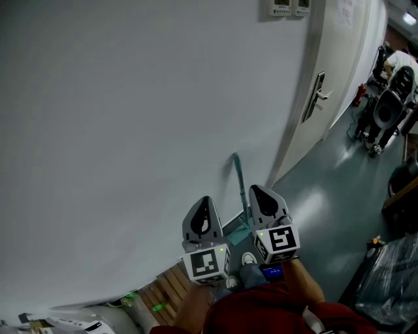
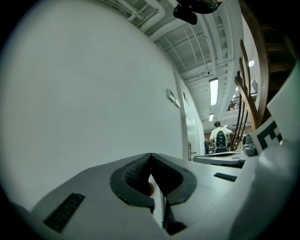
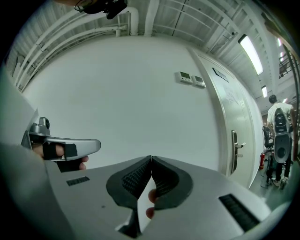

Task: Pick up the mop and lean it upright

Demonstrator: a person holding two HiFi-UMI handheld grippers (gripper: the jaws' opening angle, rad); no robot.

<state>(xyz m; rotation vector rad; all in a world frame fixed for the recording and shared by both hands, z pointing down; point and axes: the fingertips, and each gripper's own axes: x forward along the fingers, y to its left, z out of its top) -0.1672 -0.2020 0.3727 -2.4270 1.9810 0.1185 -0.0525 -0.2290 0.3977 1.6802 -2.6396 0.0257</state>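
Head view: left tool [image 1: 205, 199] and right tool [image 1: 255, 189], jaws together, empty, near teal mop [image 1: 240, 186] upright against wall [image 1: 130, 130].

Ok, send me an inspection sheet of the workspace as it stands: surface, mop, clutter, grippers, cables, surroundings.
Surface: grey-green floor, running along a white wall.
Job's things: mop, teal handle upright against the wall, head down at the floor.
Clutter: wooden slats at lower left; plastic-wrapped bundle at lower right.
Grippers: left gripper and right gripper, jaws together, nothing between them; neither holds the mop.
Cables: nothing seen.
Surroundings: door with a lever handle; wall controllers beside it; a person far down the corridor.
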